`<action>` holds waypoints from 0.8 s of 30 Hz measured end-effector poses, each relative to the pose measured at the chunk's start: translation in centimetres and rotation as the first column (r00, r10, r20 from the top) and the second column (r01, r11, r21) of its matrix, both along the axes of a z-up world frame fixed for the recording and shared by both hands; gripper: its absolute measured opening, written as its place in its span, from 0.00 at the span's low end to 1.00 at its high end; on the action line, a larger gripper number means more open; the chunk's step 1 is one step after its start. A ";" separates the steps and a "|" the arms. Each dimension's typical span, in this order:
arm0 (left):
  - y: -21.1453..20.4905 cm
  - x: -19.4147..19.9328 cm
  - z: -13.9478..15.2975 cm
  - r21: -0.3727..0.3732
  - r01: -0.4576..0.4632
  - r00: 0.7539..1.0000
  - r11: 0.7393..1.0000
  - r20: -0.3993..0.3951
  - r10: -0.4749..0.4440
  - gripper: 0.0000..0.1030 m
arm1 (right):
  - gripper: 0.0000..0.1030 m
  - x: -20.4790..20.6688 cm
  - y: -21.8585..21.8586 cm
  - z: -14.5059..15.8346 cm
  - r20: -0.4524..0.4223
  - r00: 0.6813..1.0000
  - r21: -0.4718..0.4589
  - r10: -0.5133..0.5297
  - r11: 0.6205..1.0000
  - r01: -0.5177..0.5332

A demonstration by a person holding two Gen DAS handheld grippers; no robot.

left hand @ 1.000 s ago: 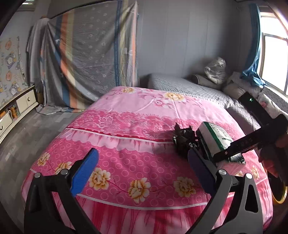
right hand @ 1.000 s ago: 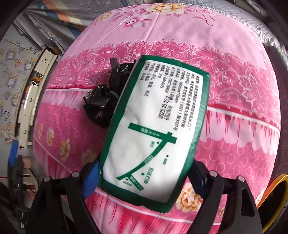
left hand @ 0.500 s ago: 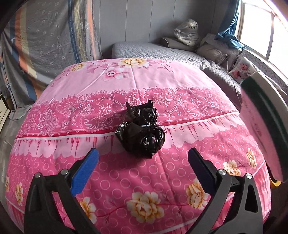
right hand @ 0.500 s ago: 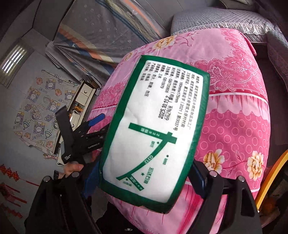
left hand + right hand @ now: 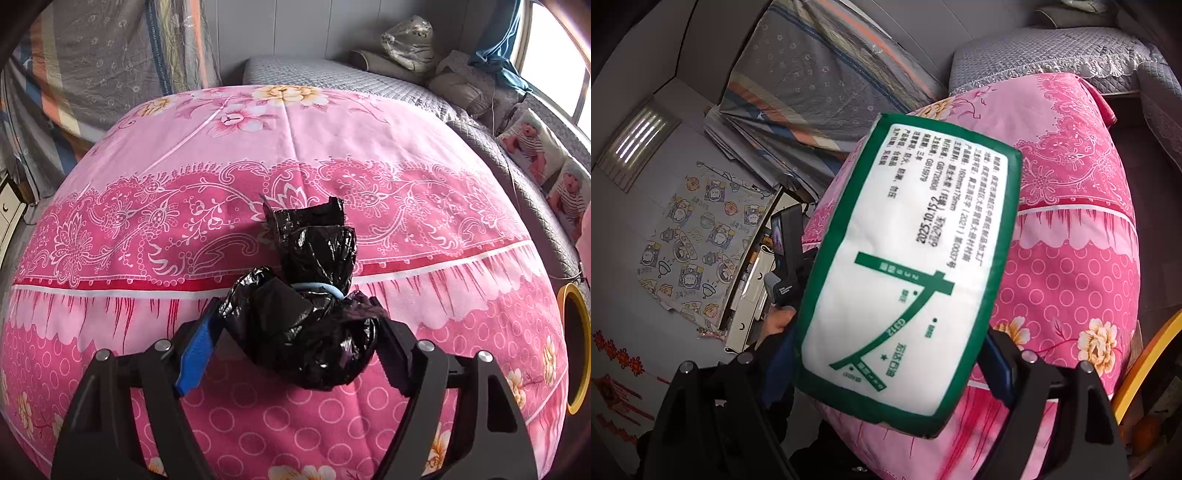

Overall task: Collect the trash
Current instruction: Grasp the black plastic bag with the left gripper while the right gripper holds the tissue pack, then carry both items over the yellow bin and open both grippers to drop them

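A crumpled black plastic bag (image 5: 306, 317), tied with a pale blue band, lies on the pink floral bedspread (image 5: 280, 155). My left gripper (image 5: 295, 343) has closed in on the bag's lower lump, with both fingers pressed against its sides. My right gripper (image 5: 886, 354) is shut on a white tissue pack with a green border (image 5: 908, 273) and holds it in the air beside the bed. The left gripper's body (image 5: 786, 258) and the hand holding it show in the right wrist view, behind the pack.
A grey quilted bed (image 5: 332, 74) with pillows and a clear bag lies beyond the pink bed. A yellow-rimmed bin (image 5: 574, 343) stands at the right edge of the bed. A striped curtain (image 5: 92, 66) hangs at the left, and a low white cabinet (image 5: 753, 273) stands by the wall.
My left gripper has moved forward onto the black bag and closed from wide open onto it. My right gripper has lifted the tissue pack away from the bed and turned to the left.
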State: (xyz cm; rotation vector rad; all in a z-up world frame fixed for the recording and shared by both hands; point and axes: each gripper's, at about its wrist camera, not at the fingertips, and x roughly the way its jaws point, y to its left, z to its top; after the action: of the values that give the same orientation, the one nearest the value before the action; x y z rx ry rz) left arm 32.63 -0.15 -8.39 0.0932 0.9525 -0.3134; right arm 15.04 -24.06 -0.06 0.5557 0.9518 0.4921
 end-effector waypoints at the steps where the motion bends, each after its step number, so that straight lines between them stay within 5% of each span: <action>1: 0.2 0.3 -0.2 -0.010 -0.008 1.000 1.000 -0.012 0.008 0.52 | 0.78 -0.2 0.1 0.1 0.000 1.000 0.003 0.001 1.000 -0.001; 2: 0.3 0.3 -0.2 -0.025 -0.016 1.000 1.000 -0.024 0.015 0.42 | 0.78 -0.2 0.0 0.1 0.002 1.000 0.004 0.003 1.000 -0.003; 6: 0.7 -0.5 0.9 -0.028 -0.013 1.000 1.000 0.012 0.013 0.34 | 0.78 -0.5 -0.1 0.3 0.010 1.000 0.002 0.004 1.000 -0.004; 16: 1.6 -9.0 9.5 -0.078 -0.063 0.955 0.995 0.285 0.083 0.34 | 0.78 -1.4 0.3 1.1 0.040 0.999 -0.007 0.013 1.000 -0.012; 24: 0.7 -15.3 13.4 -0.112 -0.084 0.918 0.990 0.378 0.121 0.34 | 0.78 -2.7 0.2 1.1 0.053 0.999 -0.007 -0.002 1.000 0.002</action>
State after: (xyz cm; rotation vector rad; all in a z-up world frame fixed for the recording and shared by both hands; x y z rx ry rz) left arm 17.29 0.53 5.05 0.0166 0.5481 -0.2308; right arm 12.33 -23.82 1.06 0.5347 0.9018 0.4995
